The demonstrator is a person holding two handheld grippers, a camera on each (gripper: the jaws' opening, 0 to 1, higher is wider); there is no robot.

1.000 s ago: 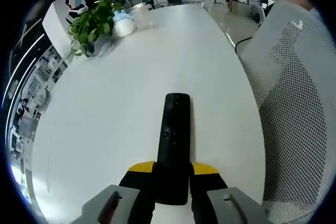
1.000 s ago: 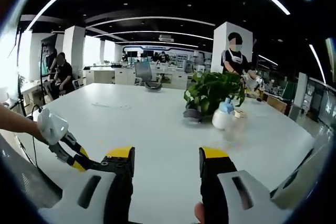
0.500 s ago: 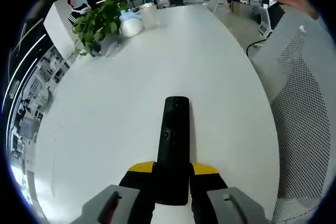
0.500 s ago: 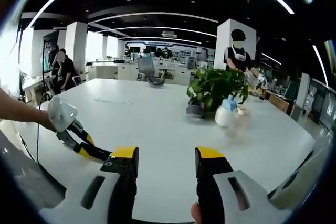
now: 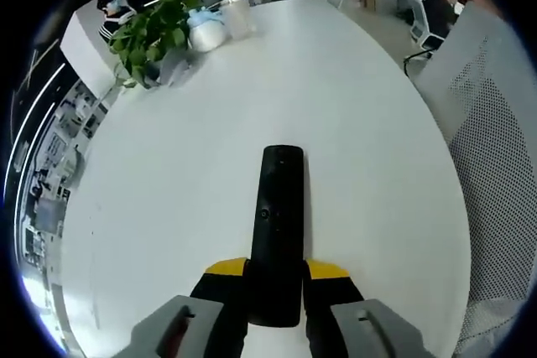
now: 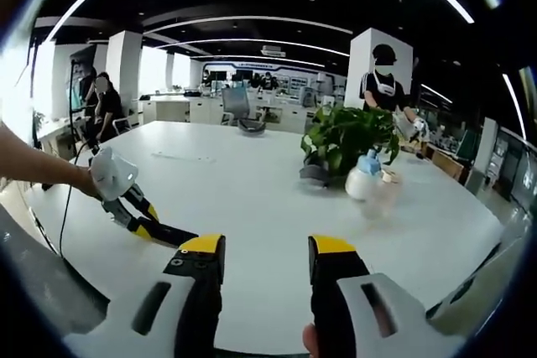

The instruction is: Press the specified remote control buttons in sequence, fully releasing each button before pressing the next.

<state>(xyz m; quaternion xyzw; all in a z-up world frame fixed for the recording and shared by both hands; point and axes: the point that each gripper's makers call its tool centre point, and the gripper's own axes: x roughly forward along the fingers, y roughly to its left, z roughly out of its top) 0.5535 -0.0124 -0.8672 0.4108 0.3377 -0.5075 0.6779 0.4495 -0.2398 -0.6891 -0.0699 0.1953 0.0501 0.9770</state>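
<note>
White table [image 5: 168, 173] spans both views; plant [image 5: 151, 35] upper left. Remote [image 5: 278, 232], lower centre, is clamped by the left gripper [image 5: 277, 278]. Right gripper [image 6: 256, 262], jaws parted and empty, should descend squarely onto one button, then lift clear.

No legible text, labels, brands or numbers in either view. The remote control [image 5: 278, 232] shows small marks on its black face in the left gripper view, too small to read. In the right gripper view, the far wall signage [image 6: 267, 65] is a blur of light; no characters resolve. The white bottle [image 6: 362, 178] beside the plant carries no readable label.
</note>
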